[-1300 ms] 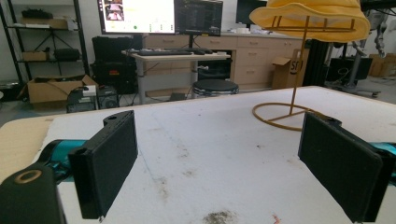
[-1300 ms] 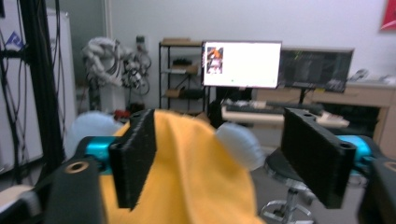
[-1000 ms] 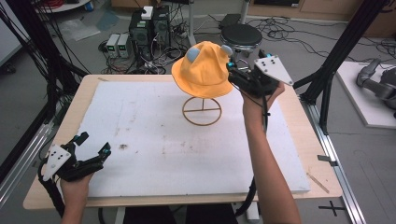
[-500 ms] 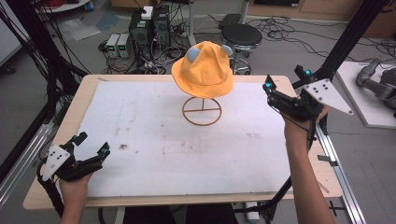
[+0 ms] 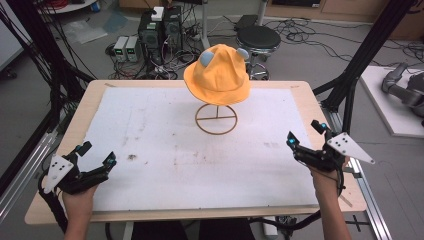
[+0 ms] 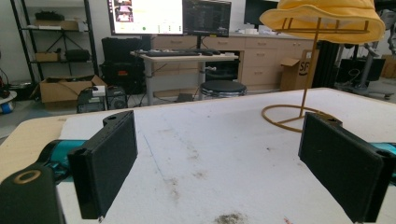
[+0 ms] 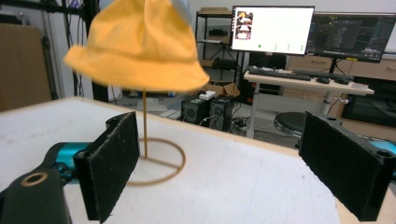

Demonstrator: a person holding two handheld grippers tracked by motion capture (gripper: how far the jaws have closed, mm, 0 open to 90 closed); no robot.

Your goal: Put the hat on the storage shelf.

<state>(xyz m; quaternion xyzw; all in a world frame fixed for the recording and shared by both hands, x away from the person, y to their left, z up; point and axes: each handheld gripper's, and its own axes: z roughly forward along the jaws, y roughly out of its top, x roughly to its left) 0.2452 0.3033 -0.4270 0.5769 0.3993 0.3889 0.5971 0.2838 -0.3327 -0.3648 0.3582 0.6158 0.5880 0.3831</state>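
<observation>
Matt orange cloth hat (image 5: 218, 74), thin wooden stand (image 5: 216, 119), scuffed white table cover (image 5: 165, 150), pale wood table (image 5: 80, 120)

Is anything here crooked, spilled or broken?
Nothing broken or spilled. The orange hat sits slightly tilted on its wire stand. The white table cover shows grey smudges, with a dark speck near the left gripper.

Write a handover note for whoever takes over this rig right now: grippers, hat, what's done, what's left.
Left gripper: open, holding nothing, near the table's front left corner.
Right gripper: open, holding nothing, by the right edge.
Orange fabric bucket hat with grey ears: sits on the thin wooden ring-base stand at the back centre of the white mat.
Done: hat appears hung. Left: seemingly nothing.
</observation>
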